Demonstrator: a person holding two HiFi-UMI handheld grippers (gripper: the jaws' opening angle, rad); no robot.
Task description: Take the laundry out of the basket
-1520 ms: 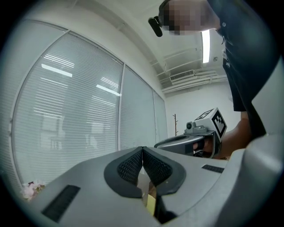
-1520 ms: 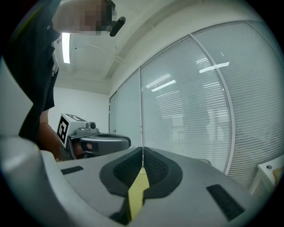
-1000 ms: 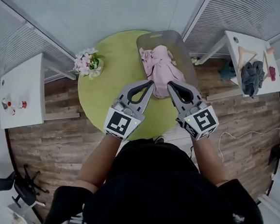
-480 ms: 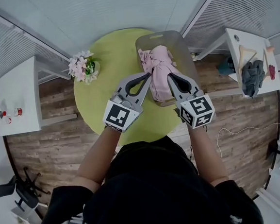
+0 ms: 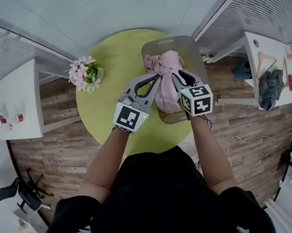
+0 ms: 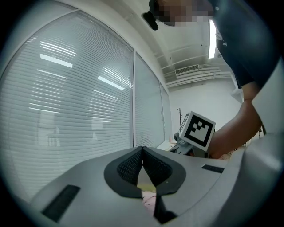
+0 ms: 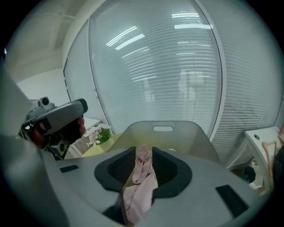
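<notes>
Surface: round yellow-green table point(image 5: 107, 106), smooth and matte.
Room: wood-plank floor point(image 5: 52, 147); slatted blinds point(image 5: 101, 11) along the walls.
Basket point(image 5: 196, 63): grey moulded plastic, rounded corners, slot handle, on the table's right side.
Laundry: pink garment point(image 5: 166, 61), soft and crumpled, heaped in the basket.
Left gripper point(image 6: 142, 149): jaws clenched, nothing between them.
Right gripper point(image 7: 143, 150): jaws have just been opening; a fold of the pink garment is pinched between the pads.
</notes>
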